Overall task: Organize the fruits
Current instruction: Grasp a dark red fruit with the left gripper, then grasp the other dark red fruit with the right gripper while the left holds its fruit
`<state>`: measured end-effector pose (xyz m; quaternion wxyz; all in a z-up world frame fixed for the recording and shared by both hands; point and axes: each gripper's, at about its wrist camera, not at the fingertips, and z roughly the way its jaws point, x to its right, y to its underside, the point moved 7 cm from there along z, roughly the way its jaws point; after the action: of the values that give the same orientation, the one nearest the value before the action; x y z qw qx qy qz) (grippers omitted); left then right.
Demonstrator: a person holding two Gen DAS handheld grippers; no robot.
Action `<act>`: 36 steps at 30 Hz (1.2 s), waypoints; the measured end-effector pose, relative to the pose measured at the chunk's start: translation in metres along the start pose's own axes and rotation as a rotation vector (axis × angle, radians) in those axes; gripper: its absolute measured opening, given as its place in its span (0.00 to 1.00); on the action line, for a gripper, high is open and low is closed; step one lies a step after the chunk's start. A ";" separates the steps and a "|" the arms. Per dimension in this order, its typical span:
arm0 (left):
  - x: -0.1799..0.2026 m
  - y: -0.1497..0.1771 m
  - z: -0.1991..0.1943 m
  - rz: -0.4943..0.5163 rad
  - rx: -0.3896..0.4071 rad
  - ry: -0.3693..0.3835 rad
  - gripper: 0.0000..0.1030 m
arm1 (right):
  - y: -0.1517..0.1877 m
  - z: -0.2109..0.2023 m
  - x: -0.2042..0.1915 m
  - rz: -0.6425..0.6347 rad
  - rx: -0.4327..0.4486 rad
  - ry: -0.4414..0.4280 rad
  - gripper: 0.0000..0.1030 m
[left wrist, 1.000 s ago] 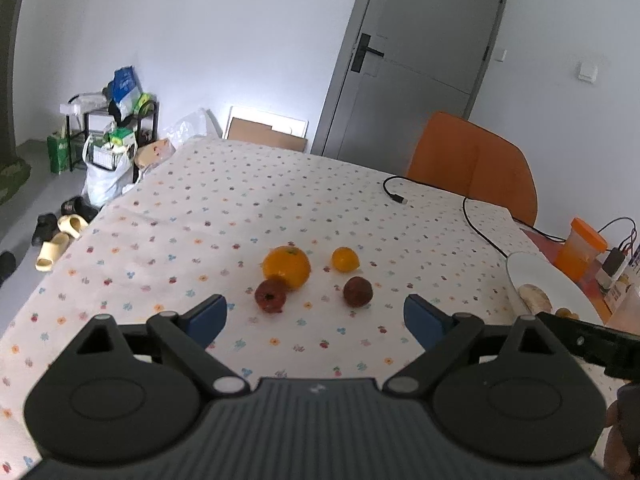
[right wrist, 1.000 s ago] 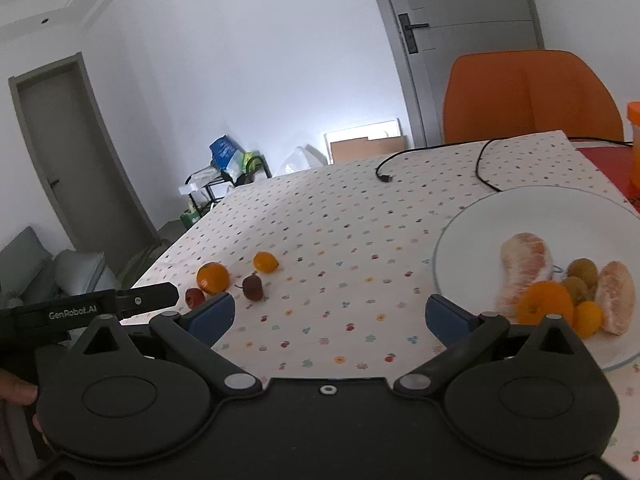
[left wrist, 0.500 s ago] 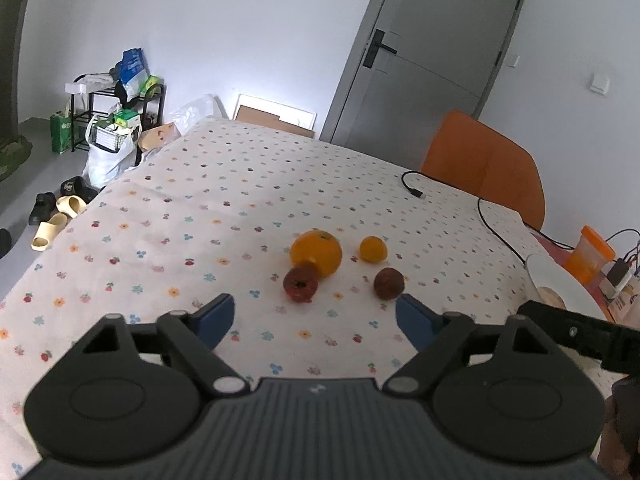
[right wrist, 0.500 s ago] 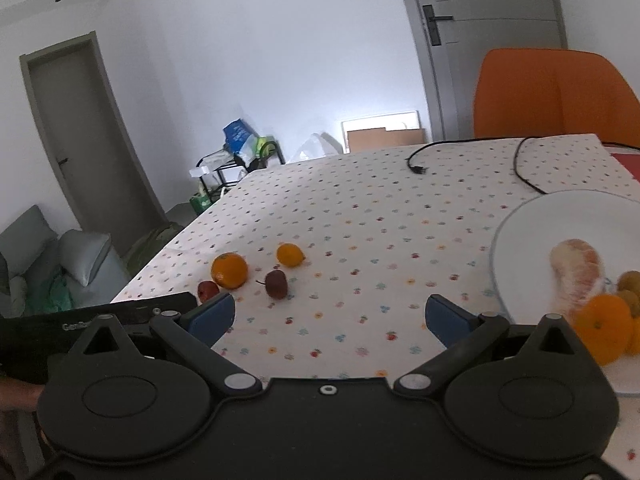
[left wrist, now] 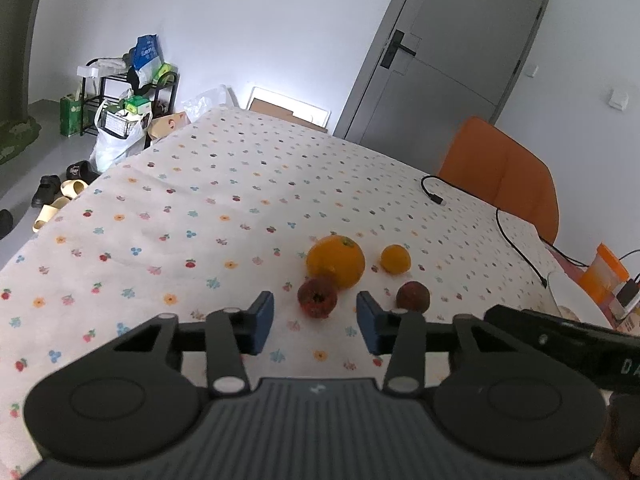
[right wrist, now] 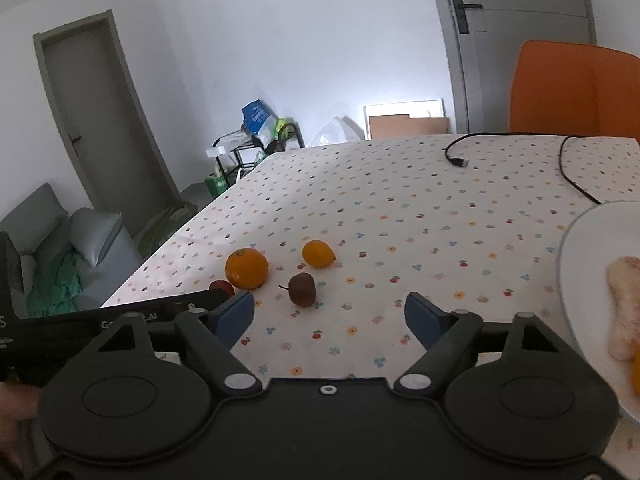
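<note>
You are lining up your left gripper (left wrist: pixel 315 318), jaws released, on the red fruit (left wrist: pixel 317 298) just in front of the big orange (left wrist: pixel 336 261), so next close gently around it while your right gripper (right wrist: pixel 329 316) waits with jaws released.

A table covered by a flower-print cloth (left wrist: pixel 192 200) carries the fruit. The big orange (left wrist: pixel 336 266) sits mid-table, with a red fruit (left wrist: pixel 317 298) touching its near side, a small orange (left wrist: pixel 395 259) just to its right and a dark brown fruit (left wrist: pixel 413 297) near that. A black cable (right wrist: pixel 568 172) and a white plate (right wrist: pixel 580 280) lie well right of the big orange.
</note>
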<state>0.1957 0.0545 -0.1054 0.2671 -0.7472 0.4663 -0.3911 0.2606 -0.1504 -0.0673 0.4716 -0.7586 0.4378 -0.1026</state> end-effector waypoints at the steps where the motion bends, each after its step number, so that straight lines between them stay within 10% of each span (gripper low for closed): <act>1: 0.000 -0.001 0.001 -0.005 0.002 0.004 0.37 | 0.000 0.003 -0.001 -0.002 -0.003 -0.002 0.76; 11: -0.002 -0.003 0.009 -0.040 0.005 0.022 0.21 | -0.002 0.022 -0.010 -0.020 -0.037 -0.005 0.64; 36: -0.007 -0.009 -0.006 -0.029 0.042 0.005 0.20 | -0.004 0.055 -0.021 -0.036 -0.092 -0.019 0.19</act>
<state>0.1929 0.0647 -0.0976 0.2759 -0.7473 0.4476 -0.4064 0.2817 -0.0991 -0.0885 0.4382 -0.7884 0.4237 -0.0836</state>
